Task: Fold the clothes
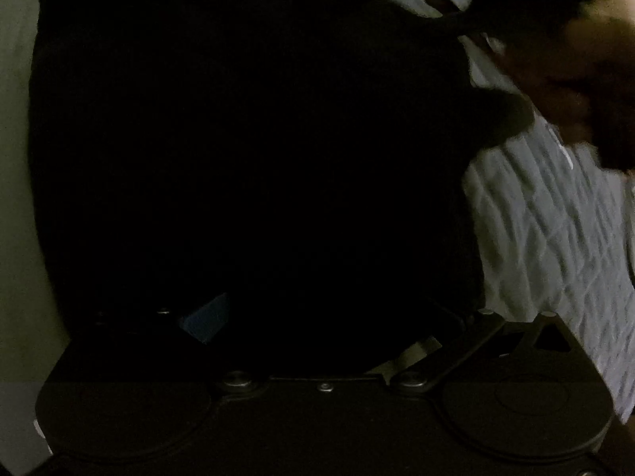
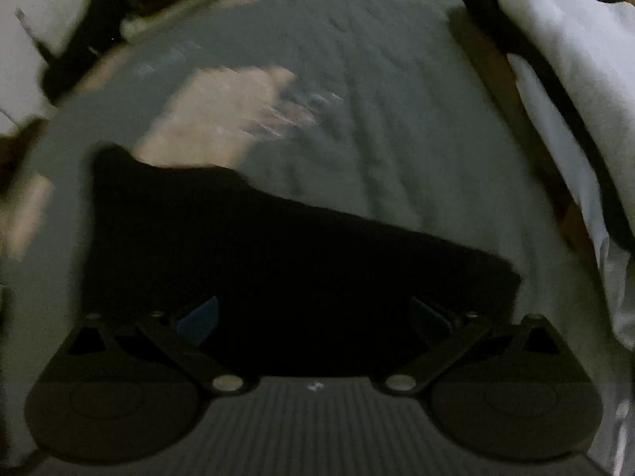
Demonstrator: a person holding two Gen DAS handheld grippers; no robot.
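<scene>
Across the near part of the grey quilted bed surface [image 2: 397, 127] lies the black garment [image 2: 278, 261], its ragged far edge slanting, bare quilt beyond. Right gripper [image 2: 313, 317] stands wide open over it, gripping nothing. Left gripper [image 1: 317, 317] is smothered by dark cloth; its opening cannot be told.

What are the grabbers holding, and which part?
The right gripper stands open around the near edge of the black garment, not clamping it. The left gripper's view is too dark to tell.
</scene>
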